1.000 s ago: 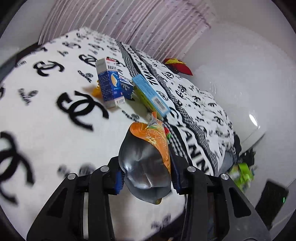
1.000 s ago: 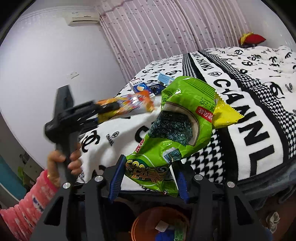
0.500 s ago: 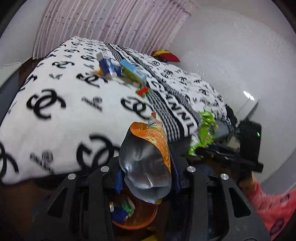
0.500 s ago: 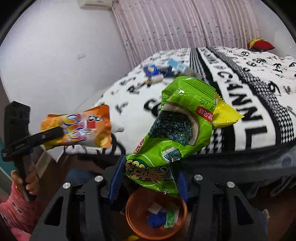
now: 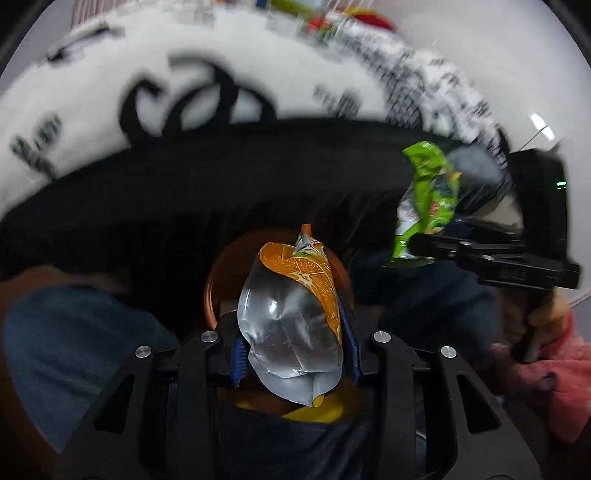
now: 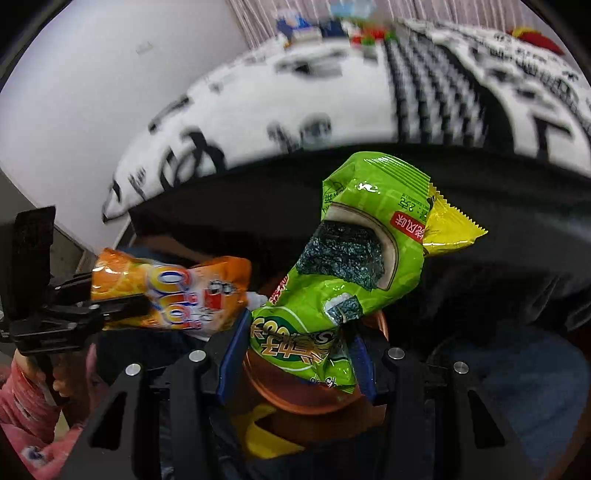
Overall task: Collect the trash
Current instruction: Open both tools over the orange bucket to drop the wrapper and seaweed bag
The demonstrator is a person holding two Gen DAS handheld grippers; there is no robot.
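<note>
Orange bin (image 5: 212,291) on floor below bed edge (image 5: 221,155); only rim visible, contents hidden behind wrappers. Yellow scrap (image 6: 266,435) just beside bin on near side.

Left gripper (image 5: 295,354) pointed down over bin, jaws drawn close, clamped on orange snack pouch (image 5: 295,317), silver inside facing camera, pouch directly above bin mouth.

Right gripper (image 6: 295,354) also over bin, jaws roughly half apart, pinching green seaweed snack bag (image 6: 354,266) at lower end; bag upright, leaning toward bed. Yellow wrapper (image 6: 450,229) behind bag's upper corner.

Small boxes (image 6: 303,26) far up on bedspread (image 6: 332,110), blurred.
</note>
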